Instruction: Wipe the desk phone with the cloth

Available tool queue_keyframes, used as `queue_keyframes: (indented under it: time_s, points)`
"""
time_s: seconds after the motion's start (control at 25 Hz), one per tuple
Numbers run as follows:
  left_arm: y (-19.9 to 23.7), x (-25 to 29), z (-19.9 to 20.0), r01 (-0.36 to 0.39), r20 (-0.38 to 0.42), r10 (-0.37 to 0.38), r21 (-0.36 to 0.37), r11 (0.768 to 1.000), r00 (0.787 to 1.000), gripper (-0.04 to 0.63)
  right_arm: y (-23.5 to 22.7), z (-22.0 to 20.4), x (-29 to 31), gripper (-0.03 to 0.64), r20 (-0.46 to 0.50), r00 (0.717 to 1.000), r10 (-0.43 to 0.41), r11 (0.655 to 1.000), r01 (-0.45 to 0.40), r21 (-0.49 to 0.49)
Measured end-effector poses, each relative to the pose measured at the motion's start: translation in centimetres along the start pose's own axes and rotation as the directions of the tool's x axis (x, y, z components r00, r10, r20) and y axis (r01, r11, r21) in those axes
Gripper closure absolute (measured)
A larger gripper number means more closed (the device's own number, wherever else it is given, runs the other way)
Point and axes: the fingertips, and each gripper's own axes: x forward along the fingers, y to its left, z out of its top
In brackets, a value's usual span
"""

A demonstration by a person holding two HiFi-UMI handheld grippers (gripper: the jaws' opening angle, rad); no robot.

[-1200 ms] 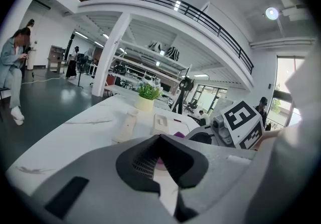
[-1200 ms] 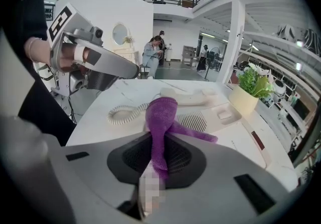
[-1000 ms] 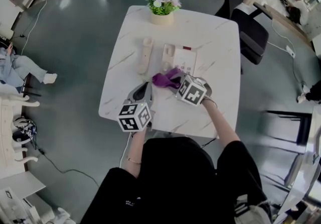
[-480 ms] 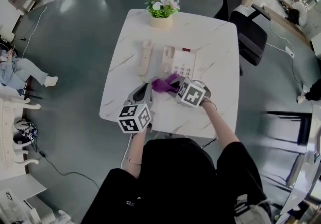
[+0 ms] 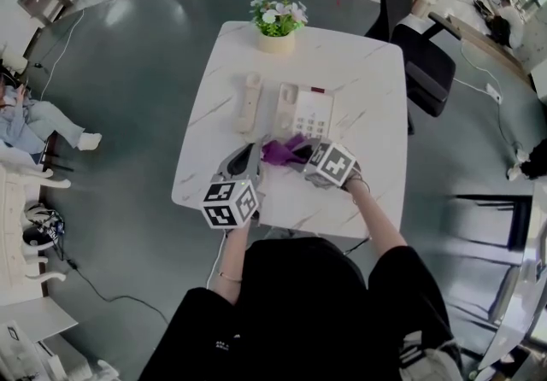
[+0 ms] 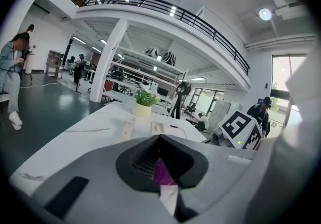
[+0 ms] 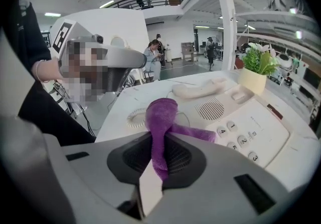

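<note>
**Cloth at the near edge of the phone, right fingers holding it**

White marble counter (image 5: 376,72) stands in an open hall with a grey floor. The desk phone (image 5: 305,113) sits at the middle of the head view, and a flower pot (image 5: 276,22) sits above it. The phone's long axis runs up the frame, away from the person. Its handset (image 5: 249,102) lies off the cradle just to the left, parallel to it.

The right gripper (image 5: 308,154) sits directly below the phone's lower edge and is clearly the nearer one. Its fingers are clamped on the purple cloth (image 7: 163,112). The cloth rises in a fold ahead of them and trails a tail to the right onto the phone beside the keypad. The wipe would probably run up the frame, along the phone's length.

The left gripper (image 5: 246,159) lies at lower left, beside the cloth. Its fingers are drawn together to a thin slit, through which some purple shows, and they appear to hold nothing.

The right gripper's marker cube hides the spot where cloth meets phone in the head view. The coiled cord (image 7: 131,116) is partly hidden behind the fold.
</note>
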Motion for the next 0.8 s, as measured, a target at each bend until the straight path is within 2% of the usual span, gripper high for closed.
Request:
queue_keyframes:
  time_s: [0.2, 0.36, 0.6, 0.8]
  points:
    - [0.0, -0.5, 0.5, -0.003, 0.015, 0.003, 0.008, 1.0, 1.0, 0.598, 0.3, 0.9, -1.0, 0.58, 0.112, 0.993, 0.036, 0.994, -0.047, 0.098]
    - [-0.1, -0.8, 0.9, -0.002, 0.027, 0.001, 0.016, 1.0, 1.0, 0.598, 0.2, 1.3, -2.1, 0.58, 0.225, 0.973, 0.046, 0.975, -0.093, 0.2]
    - [-0.8, -1.1, 1.3, 0.029, 0.05, -0.032, 0.06, 0.998, 0.998, 0.598, -0.6, 3.3, -5.2, 0.58, 0.423, 0.906, -0.002, 0.95, -0.13, 0.285]
    - [-2.0, -1.3, 2.0, 0.059, 0.078, -0.069, 0.127, 0.99, 0.994, 0.598, -1.7, 4.4, -7.7, 0.58, 0.527, 0.843, -0.108, 0.947, -0.074, 0.313]
